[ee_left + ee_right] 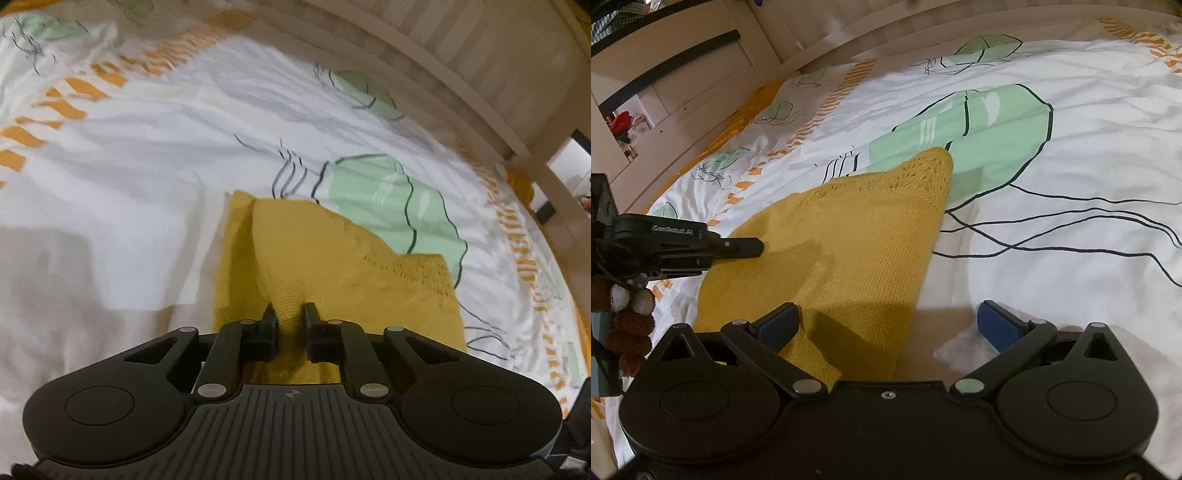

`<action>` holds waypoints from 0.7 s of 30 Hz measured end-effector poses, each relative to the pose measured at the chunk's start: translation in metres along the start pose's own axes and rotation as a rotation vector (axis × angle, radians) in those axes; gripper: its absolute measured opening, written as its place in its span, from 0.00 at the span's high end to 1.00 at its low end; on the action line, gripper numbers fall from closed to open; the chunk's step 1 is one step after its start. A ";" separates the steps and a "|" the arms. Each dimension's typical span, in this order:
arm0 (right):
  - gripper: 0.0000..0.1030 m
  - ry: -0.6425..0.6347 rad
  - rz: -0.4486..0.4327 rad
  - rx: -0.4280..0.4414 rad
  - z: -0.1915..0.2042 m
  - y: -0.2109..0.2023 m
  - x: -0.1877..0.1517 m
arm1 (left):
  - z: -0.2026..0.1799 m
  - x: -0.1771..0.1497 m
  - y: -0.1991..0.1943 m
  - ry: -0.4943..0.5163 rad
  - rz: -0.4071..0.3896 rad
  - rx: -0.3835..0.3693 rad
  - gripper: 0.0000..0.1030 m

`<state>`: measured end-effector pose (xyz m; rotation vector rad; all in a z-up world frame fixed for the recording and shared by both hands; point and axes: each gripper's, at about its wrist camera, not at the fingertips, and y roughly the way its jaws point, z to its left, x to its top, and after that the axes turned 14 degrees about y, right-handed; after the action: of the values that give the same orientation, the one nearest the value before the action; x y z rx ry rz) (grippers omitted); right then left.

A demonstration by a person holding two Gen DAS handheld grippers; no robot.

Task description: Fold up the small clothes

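Left gripper (pixel 289 312) pinched down narrow on a raised ridge of the mustard knit garment (pixel 332 266), black fingers (pixel 269 317) pressing the fabric from both sides, so definitely holding it. Seen from the right wrist view, same left gripper (pixel 759 246) poking in from the left edge, tip right on the near-left part of the knit. Right gripper (pixel 888 317) spread wide, blue pads (pixel 997 325) well apart, nothing pinched; left pad over the near edge of the garment, right pad over bare sheet, can't tell if either actually touches. Garment lying mostly flat on the bed, one layer folded over another, lacy eyelet border at the far corner (pixel 934 170) overlapping a big mint-green jellyfish print (pixel 997 122). Bedsheet (pixel 147 166) white, wrinkly, with thin black tentacle lines and orange dashed stripes (pixel 85 88) near the edges. Pale wooden bed frame (pixel 461 62) running along the far side. Off to the left in the right wrist view, pale cupboard fronts with a dark handle bar (pixel 683 51), plus some fuzzy brown and white pom-poms (pixel 628 317) hanging by the left gripper.
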<state>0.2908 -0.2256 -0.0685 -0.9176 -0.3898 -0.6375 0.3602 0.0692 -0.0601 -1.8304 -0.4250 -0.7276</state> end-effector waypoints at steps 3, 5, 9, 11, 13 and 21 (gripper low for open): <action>0.00 0.007 -0.001 0.006 -0.001 -0.001 0.001 | 0.000 -0.007 -0.013 0.028 -0.046 0.070 0.89; 0.00 0.012 -0.002 0.008 -0.001 -0.001 0.001 | 0.007 -0.012 -0.010 0.025 -0.031 0.067 0.89; 0.00 0.005 -0.001 -0.001 0.001 0.000 0.001 | 0.022 -0.014 -0.005 -0.047 -0.031 -0.011 0.77; 0.00 0.009 0.001 0.002 0.000 0.000 0.002 | 0.029 -0.012 -0.005 -0.073 -0.022 -0.058 0.74; 0.00 0.021 0.003 0.010 -0.002 0.000 0.003 | 0.034 -0.014 -0.010 -0.071 -0.011 -0.075 0.72; 0.00 0.053 0.007 0.028 -0.006 -0.001 0.004 | 0.024 -0.044 -0.056 0.030 0.051 -0.049 0.42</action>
<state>0.2935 -0.2323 -0.0692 -0.8730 -0.3477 -0.6474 0.3007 0.1144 -0.0551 -1.8668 -0.3425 -0.7359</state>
